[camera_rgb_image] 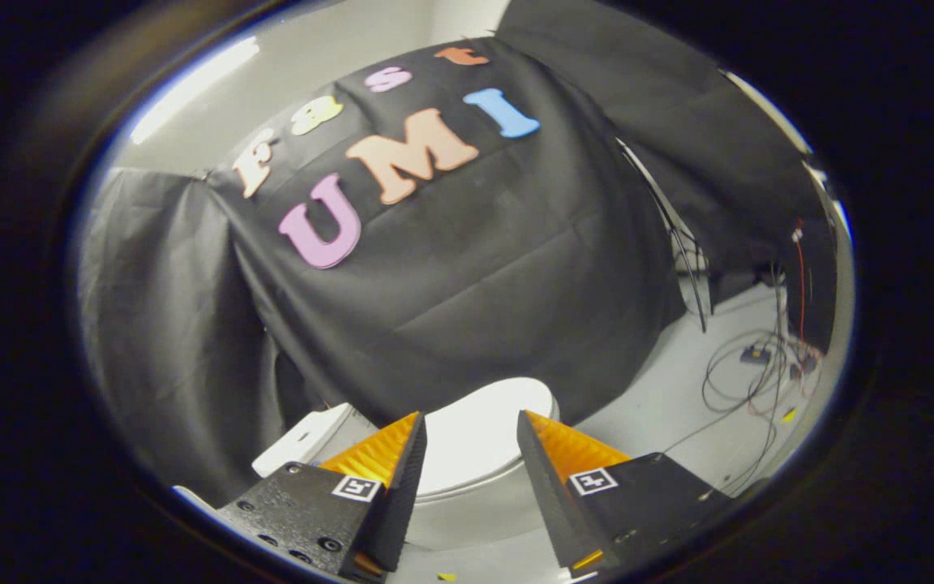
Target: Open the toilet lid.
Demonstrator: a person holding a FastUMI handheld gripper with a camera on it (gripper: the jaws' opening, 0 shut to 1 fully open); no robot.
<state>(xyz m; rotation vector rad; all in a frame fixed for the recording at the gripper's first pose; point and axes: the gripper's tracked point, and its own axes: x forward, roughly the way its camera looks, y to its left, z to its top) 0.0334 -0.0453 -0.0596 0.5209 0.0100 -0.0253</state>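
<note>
A white toilet stands low against the black cloth wall, its lid [475, 434] lying flat and closed over the bowl [467, 515]. The white tank [305, 438] sits to the lid's left. My gripper [471, 422] hovers above and short of the toilet, open, with a wide gap between the two fingers [402, 462] and nothing in it. The lid shows through that gap, beyond the fingertips, and neither finger touches it.
Black cloth hangs close behind and to the left of the toilet. To the right, pale floor [661, 405] carries loose cables [747, 381] and a small device, with a thin stand leg [682, 259] leaning by the cloth.
</note>
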